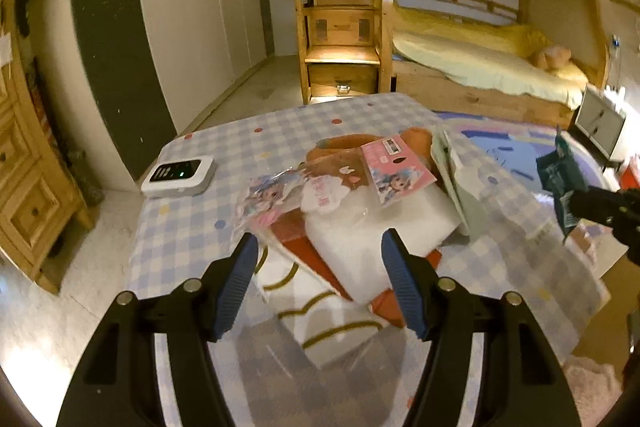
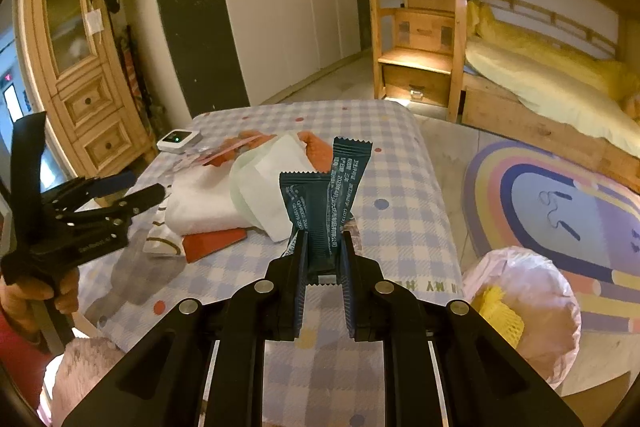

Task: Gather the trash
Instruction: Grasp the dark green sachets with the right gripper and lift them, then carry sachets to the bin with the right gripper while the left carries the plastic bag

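My right gripper (image 2: 323, 247) is shut on two dark teal snack wrappers (image 2: 320, 207), held above the checked tablecloth (image 2: 400, 187). In the left wrist view the same wrappers (image 1: 558, 183) hang at the far right in that gripper (image 1: 588, 207). My left gripper (image 1: 319, 247) is open, with nothing between its fingers. It hovers over a pile of a white folded cloth (image 1: 360, 239), a pink doll card (image 1: 398, 171) and a clear doll wrapper (image 1: 264, 203). A pale green and white sachet (image 2: 264, 187) lies on the pile. The left gripper (image 2: 140, 189) also shows at the left, held by a hand (image 2: 36, 295).
A bin lined with a pink bag (image 2: 552, 291) stands at the table's right front corner, with yellow foam netting (image 2: 498, 311) in it. A white device with a green light (image 1: 178, 175) sits at the table's far left. A rainbow rug (image 2: 560, 211), bunk bed (image 1: 480, 67) and wooden cabinet (image 2: 76, 59) surround the table.
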Demonstrator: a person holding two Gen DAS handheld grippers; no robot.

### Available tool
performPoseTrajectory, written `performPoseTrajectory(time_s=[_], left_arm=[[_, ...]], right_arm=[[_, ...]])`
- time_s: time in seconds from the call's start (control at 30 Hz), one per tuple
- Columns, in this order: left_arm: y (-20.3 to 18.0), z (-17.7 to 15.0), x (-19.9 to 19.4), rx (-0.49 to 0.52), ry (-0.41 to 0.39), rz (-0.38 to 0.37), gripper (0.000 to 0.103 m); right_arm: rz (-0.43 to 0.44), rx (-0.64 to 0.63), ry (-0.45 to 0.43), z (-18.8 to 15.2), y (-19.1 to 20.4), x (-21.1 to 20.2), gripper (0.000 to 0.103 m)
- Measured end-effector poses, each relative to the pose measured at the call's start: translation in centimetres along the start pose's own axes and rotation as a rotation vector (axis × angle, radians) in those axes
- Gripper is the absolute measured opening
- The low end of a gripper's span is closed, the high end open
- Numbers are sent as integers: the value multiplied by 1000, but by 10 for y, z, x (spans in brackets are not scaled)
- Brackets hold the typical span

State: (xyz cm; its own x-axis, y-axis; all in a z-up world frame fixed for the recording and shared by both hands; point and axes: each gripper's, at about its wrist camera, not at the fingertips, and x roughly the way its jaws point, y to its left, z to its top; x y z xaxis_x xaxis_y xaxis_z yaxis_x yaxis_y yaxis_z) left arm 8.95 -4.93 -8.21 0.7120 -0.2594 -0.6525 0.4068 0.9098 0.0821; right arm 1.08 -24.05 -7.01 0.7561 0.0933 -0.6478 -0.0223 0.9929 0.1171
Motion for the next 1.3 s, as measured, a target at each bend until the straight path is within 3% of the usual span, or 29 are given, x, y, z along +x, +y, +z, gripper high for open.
performPoseTrajectory(time_s=[0.4,0.63,0.9,1.13,1.3], left_arm=[[-5,15,35,44,24,16,62],[2,19,27,9,19,3,20],[34,27,-33,-73,-98,13,0],[40,36,-104,-110,-223,-51,0],[27,37,-133,-148,-272,-165,0]], right_arm=[[9,1,14,3,0,13,16],[9,3,4,3,3,10,16],[8,-2,-33,-1,8,-11,16],[6,6,-77,-6,9,-40,16],[-4,20,-92,-11,2,-56,16]])
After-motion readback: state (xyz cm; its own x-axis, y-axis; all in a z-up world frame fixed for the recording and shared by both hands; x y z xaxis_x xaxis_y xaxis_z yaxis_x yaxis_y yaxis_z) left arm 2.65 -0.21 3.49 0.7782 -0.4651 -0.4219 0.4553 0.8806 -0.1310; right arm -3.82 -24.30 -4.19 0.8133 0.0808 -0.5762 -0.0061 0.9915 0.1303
